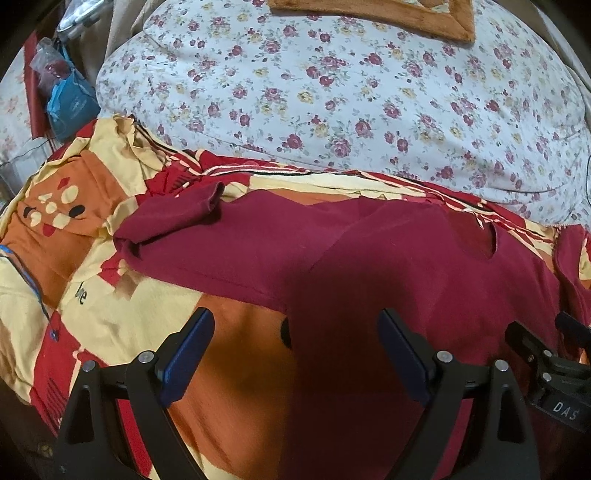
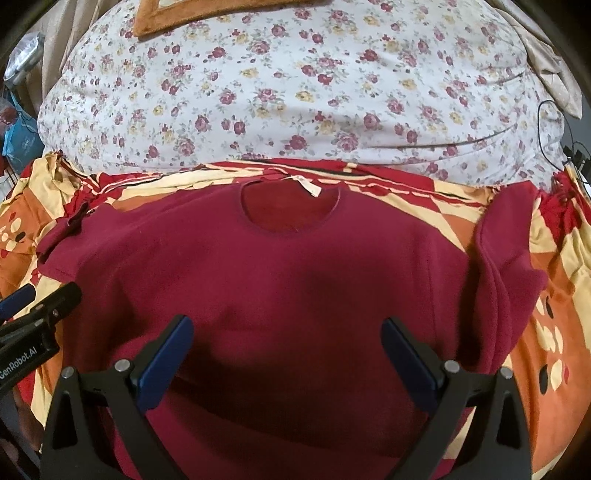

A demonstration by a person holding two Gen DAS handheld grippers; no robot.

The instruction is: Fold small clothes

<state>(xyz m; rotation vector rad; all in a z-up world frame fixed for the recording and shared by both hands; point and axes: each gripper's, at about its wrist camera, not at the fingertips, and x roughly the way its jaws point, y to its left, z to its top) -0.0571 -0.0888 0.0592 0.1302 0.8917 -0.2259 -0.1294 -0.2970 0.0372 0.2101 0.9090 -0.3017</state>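
A dark red small shirt (image 2: 280,266) lies spread flat on the patterned bedcover, neck hole (image 2: 290,206) at the far side. Its right sleeve (image 2: 506,266) is rumpled and folded up; its left sleeve (image 1: 173,218) is bunched at the left. My right gripper (image 2: 288,350) is open and empty, hovering over the shirt's lower middle. My left gripper (image 1: 295,343) is open and empty over the shirt's lower left edge (image 1: 369,266), partly above bare bedcover. Each gripper shows at the edge of the other's view: the right one (image 1: 554,354) and the left one (image 2: 37,314).
The bedcover (image 1: 85,295) is red, orange and cream. A big floral quilt (image 2: 295,92) is heaped behind the shirt, with an orange-edged cushion (image 1: 373,11) on top. Blue bags (image 1: 70,99) sit at far left. A black cable (image 2: 550,122) runs at the right.
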